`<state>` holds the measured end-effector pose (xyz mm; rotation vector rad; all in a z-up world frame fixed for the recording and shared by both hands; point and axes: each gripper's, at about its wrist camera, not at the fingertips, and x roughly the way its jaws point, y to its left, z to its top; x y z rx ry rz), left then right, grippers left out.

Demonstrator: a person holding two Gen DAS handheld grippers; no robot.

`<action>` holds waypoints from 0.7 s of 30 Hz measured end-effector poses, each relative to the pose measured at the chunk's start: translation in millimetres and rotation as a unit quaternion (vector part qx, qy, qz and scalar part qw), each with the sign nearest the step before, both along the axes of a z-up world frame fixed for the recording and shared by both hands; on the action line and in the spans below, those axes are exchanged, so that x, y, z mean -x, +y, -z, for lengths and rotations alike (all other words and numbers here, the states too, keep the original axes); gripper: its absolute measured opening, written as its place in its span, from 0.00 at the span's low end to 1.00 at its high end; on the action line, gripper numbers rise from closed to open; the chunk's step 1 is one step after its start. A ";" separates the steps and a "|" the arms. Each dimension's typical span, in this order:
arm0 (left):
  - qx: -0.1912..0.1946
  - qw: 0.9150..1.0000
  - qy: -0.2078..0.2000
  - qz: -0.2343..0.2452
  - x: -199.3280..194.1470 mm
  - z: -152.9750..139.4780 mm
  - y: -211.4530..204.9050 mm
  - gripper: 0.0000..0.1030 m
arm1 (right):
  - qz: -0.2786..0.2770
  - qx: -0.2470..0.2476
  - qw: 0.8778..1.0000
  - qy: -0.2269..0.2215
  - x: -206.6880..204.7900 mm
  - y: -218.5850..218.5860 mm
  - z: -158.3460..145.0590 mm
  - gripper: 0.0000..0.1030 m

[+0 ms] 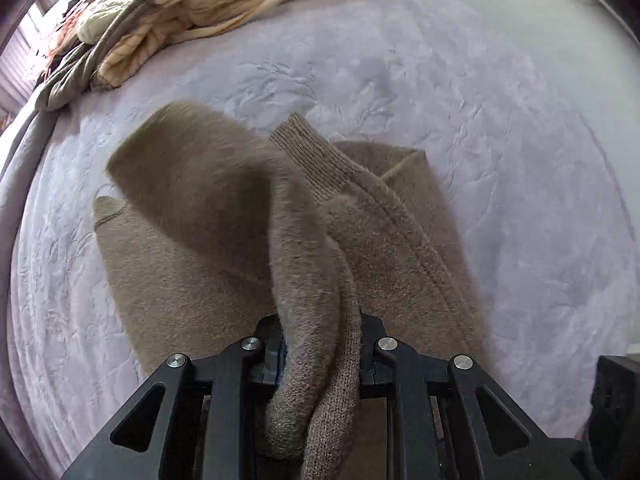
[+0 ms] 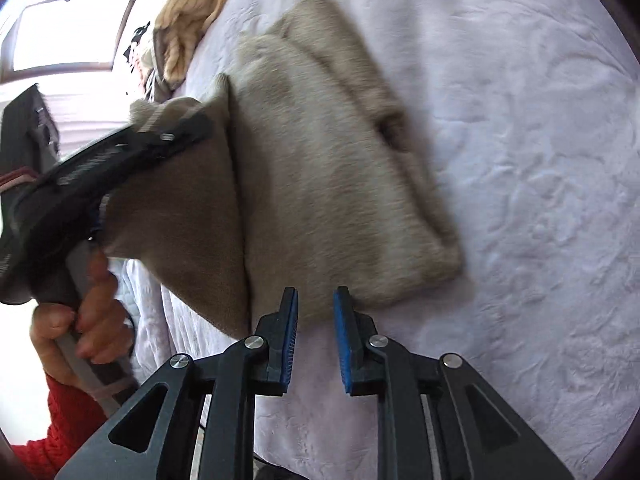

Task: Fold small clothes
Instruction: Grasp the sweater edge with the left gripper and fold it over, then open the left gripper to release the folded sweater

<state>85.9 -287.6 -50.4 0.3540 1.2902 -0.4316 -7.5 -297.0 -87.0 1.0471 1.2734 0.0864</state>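
Note:
A fuzzy taupe sweater (image 1: 400,248) lies partly folded on a lavender bedspread (image 1: 500,120). My left gripper (image 1: 320,332) is shut on a bunched part of it, and the fabric runs back between the fingers. A ribbed cuff (image 1: 308,156) sticks up beyond the gripper, and a blurred flap (image 1: 192,168) hangs lifted to its left. In the right wrist view the sweater (image 2: 320,180) lies flat, with the left gripper (image 2: 192,128) lifting its left edge. My right gripper (image 2: 316,294) is open at the sweater's near edge. Nothing is between its blue pads (image 2: 344,340).
A pile of cream and olive clothes (image 1: 180,8) lies at the far edge of the bed, also in the right wrist view as the pile (image 2: 192,12). A person's hand (image 2: 92,320) in a red sleeve (image 2: 60,432) holds the left gripper's handle. A bright window (image 2: 72,28) is behind.

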 end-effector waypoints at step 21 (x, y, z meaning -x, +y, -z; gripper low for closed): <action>0.108 0.987 -0.083 -0.083 2.5 -80.0 58.6 0.79 | 0.147 -0.178 0.969 -0.090 -22.6 -62.8 25.4 0.61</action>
